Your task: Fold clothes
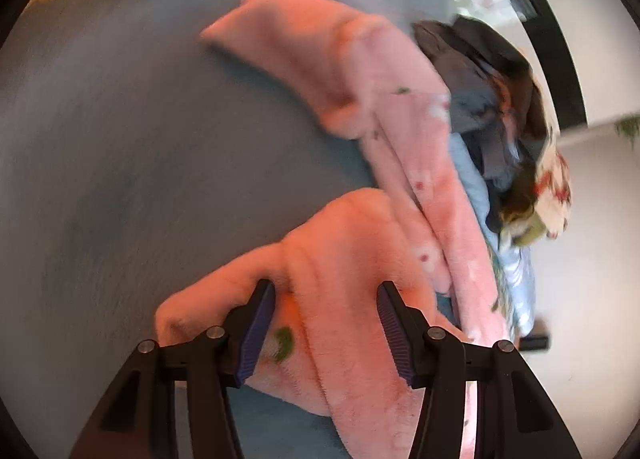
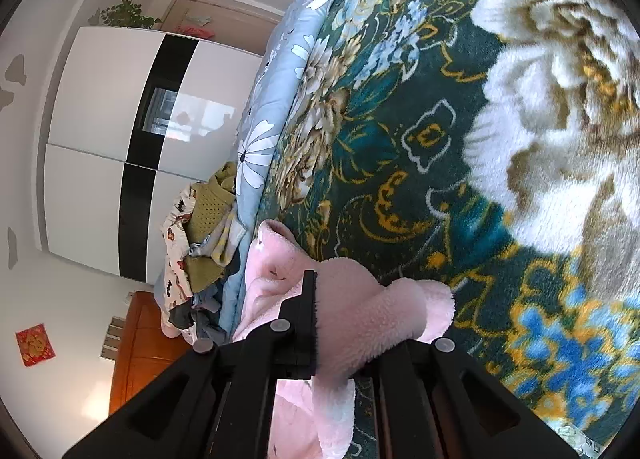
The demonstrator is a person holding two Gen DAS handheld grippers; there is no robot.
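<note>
A pink fleece garment (image 1: 400,131) with small flower prints lies spread on a dark grey-blue bed cover (image 1: 120,179); this view is blurred. My left gripper (image 1: 326,331) is open just above a folded part of the garment. The pink cloth shows in the wide gap between the purple pads (image 1: 256,335), which do not press on it. In the right wrist view my right gripper (image 2: 320,299) is shut on a bunched edge of the same pink garment (image 2: 360,319). The cloth drapes over and hides the right finger.
A heap of mixed clothes (image 1: 500,119) (image 2: 200,239) sits beyond the garment at the bed's edge. A dark green flowered blanket (image 2: 440,119) and a light-blue daisy quilt (image 2: 280,79) cover the bed. A white wardrobe (image 2: 92,119) with a black stripe and a wooden cabinet (image 2: 136,339) stand behind.
</note>
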